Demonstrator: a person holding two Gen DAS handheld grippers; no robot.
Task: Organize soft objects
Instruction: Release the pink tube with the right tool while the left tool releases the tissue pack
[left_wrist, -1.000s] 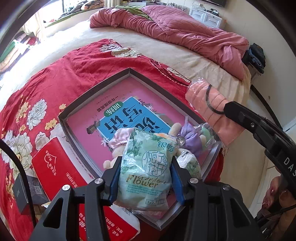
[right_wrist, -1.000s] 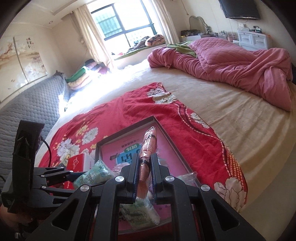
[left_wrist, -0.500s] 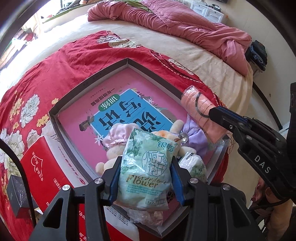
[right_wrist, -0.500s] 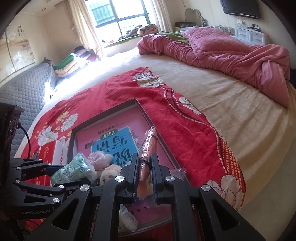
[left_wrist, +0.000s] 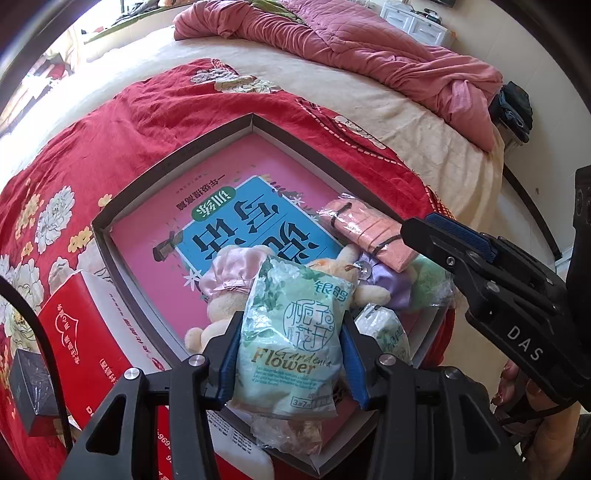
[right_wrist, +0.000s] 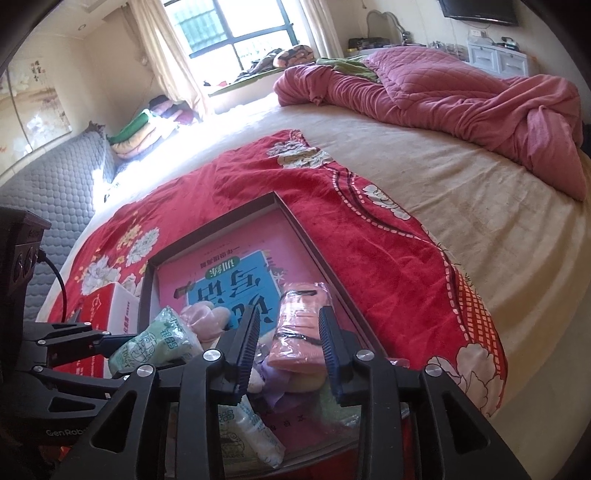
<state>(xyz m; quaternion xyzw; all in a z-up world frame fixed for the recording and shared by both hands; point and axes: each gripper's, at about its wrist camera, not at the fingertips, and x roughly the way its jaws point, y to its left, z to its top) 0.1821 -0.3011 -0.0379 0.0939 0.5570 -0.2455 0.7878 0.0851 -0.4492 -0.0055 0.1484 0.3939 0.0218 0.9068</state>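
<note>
My left gripper (left_wrist: 288, 328) is shut on a green tissue pack (left_wrist: 291, 332) marked "Flower", held over the near corner of a shallow grey box (left_wrist: 166, 166) with a pink book inside. My right gripper (right_wrist: 290, 328) is open; a wrapped pink cloth (right_wrist: 301, 332) lies between its fingers on the toys in the box. The same cloth (left_wrist: 365, 232) shows in the left wrist view, with a plush toy (left_wrist: 229, 295), a purple soft item (left_wrist: 384, 280) and another tissue pack (left_wrist: 384, 328).
The box sits on a red flowered blanket (left_wrist: 129, 122) near the bed's edge. A red-and-white carton (left_wrist: 85, 332) and a small black box (left_wrist: 29, 384) lie left of it. A pink quilt (right_wrist: 461, 96) is bunched at the far side.
My right gripper has opened and let go of the pink cloth, which now lies on the toys in the box. My left gripper still holds the green pack.
</note>
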